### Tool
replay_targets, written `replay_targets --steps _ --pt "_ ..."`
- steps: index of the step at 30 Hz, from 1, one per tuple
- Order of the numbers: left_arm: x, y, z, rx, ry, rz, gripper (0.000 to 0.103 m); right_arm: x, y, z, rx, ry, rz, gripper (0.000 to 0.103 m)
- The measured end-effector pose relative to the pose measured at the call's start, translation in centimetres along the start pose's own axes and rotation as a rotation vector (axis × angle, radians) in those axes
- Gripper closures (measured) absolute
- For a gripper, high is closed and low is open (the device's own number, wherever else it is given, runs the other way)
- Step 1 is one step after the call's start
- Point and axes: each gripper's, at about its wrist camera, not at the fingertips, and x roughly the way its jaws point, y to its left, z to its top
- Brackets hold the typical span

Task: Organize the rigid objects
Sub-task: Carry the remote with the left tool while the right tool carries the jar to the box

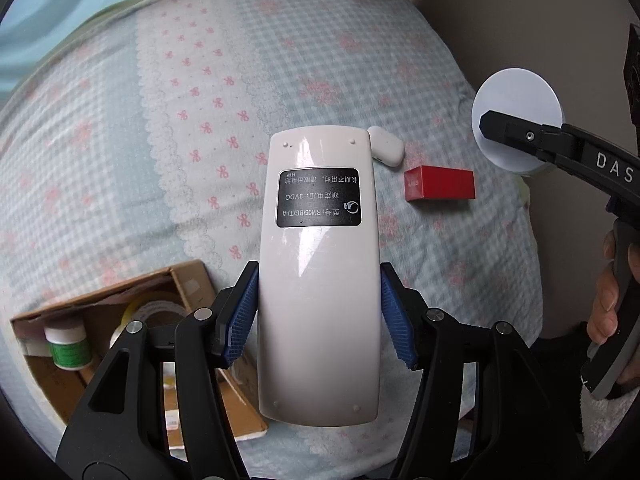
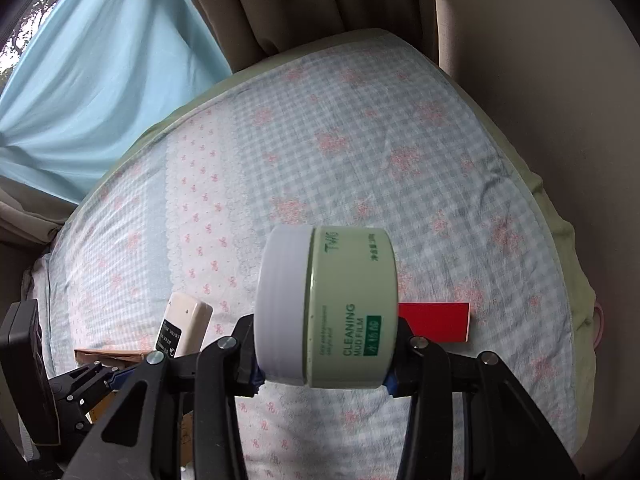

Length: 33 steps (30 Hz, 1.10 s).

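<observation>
My left gripper (image 1: 319, 312) is shut on a white remote control (image 1: 318, 280), held back side up above the bed, its black label facing me. My right gripper (image 2: 326, 354) is shut on a pale green jar with a white lid (image 2: 328, 308), held on its side, labelled "CLEANING MUD FILM". The jar's lid (image 1: 516, 120) and the right gripper show at the right of the left wrist view. The remote (image 2: 184, 330) and left gripper show at the lower left of the right wrist view. A red box (image 1: 439, 184) and a white earbud case (image 1: 386, 146) lie on the bed.
An open cardboard box (image 1: 192, 284) at the lower left holds a small green-labelled bottle (image 1: 68, 346) and a tape roll (image 1: 156, 312). The bed has a checked floral sheet (image 1: 120, 140). Curtains (image 2: 280, 4) hang behind it and a wall stands to the right.
</observation>
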Motion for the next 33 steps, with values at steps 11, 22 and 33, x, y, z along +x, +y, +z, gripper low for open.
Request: replay_targets --steps 11,22,33 --pt "-10.1 7.5 -9.0 -0.126 -0.167 0.048 0.048 -5.9 10.9 -6.3 -0.121 -0.016 0.097 0.063" --pt "-13.9 19.0 -16.7 -0.247 -0.206 0.104 0.048 -5.4 23.0 -11.6 -0.235 0.039 0.185 0.063" --pt "-10.2 25.0 -17.2 -0.101 -0.119 0.102 0.048 -0.6 30.8 -15.7 -0.286 0.142 0.166 0.063"
